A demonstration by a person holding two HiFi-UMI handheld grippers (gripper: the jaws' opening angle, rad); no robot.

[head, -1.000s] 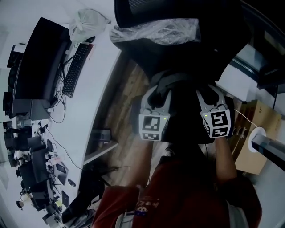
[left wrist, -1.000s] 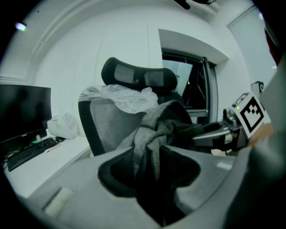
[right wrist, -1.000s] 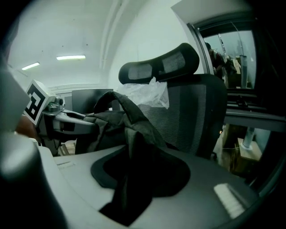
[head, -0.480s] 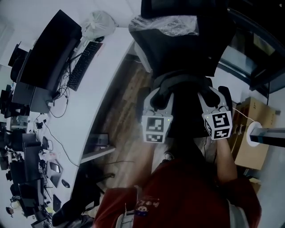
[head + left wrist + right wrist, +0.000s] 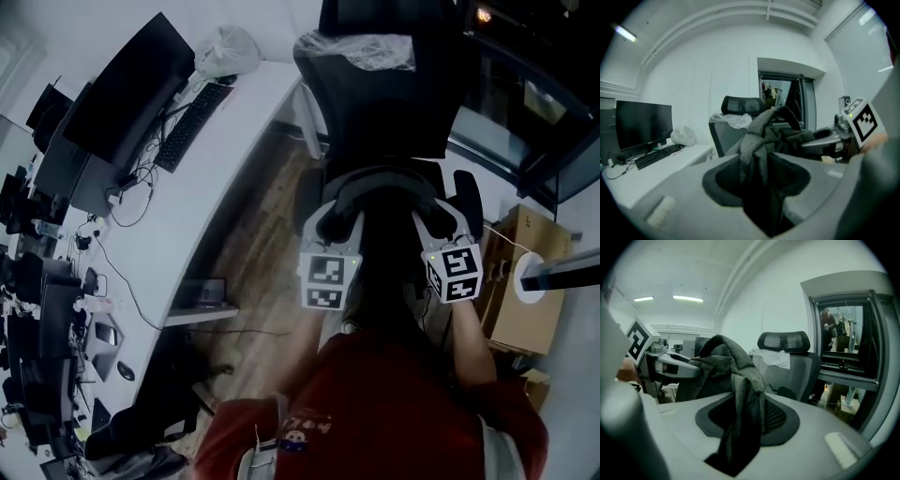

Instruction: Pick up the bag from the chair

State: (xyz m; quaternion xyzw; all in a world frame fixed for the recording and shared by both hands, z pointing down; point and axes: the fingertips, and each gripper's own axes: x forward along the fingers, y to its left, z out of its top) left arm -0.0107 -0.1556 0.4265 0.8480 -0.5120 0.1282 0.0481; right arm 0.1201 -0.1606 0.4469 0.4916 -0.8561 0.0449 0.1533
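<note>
Bag (image 5: 386,234) outline indistinct in shadow

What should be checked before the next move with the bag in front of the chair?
1. Left gripper clamped on bag fabric: ok.
2. Right gripper clamped on the fabric: ok.
3. Bag's underside clear of chair seat: cannot tell, hidden in the head view.
4. Desk edge apart from left gripper: ok.
5. Cardboard box apart from right gripper: cannot tell, close beside it.
</note>
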